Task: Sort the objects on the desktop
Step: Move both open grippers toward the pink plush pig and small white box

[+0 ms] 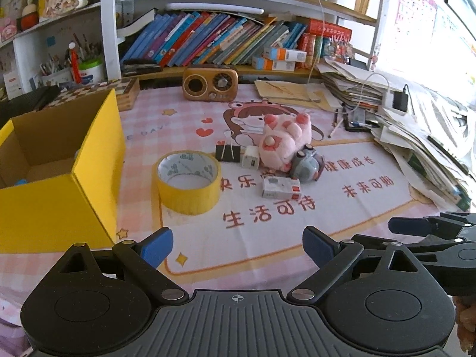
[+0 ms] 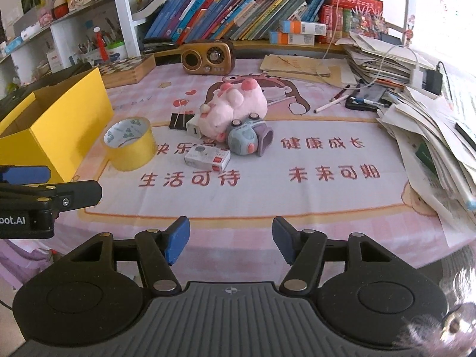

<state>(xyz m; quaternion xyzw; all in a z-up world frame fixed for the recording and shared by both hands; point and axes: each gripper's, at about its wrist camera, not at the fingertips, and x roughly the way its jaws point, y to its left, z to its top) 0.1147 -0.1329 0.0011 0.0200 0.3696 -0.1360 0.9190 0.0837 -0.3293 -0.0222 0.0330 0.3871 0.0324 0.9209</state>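
both sets of jaws apart and empty, left gripper [image 1: 238, 248] wider than right gripper [image 2: 230, 239], poised over the table [image 2: 327, 208] short of the pile. approach step by the look of it, nothing gripped yet. beyond, yellow tape roll [image 1: 188, 182] just right of the yellow box [image 1: 59, 196]; further right of the box, binder clip [image 1: 227, 152], white charger [image 1: 250, 157], pink plush [image 1: 282, 139], grey toy [image 1: 306, 165], small carton [image 1: 281, 188] clustered. next: reach forward, close on the tape, carry left into the box.

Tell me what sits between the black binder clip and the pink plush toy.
A small white charger plug stands between the binder clip and the pink plush toy, against the plush. Both wrist views show it.
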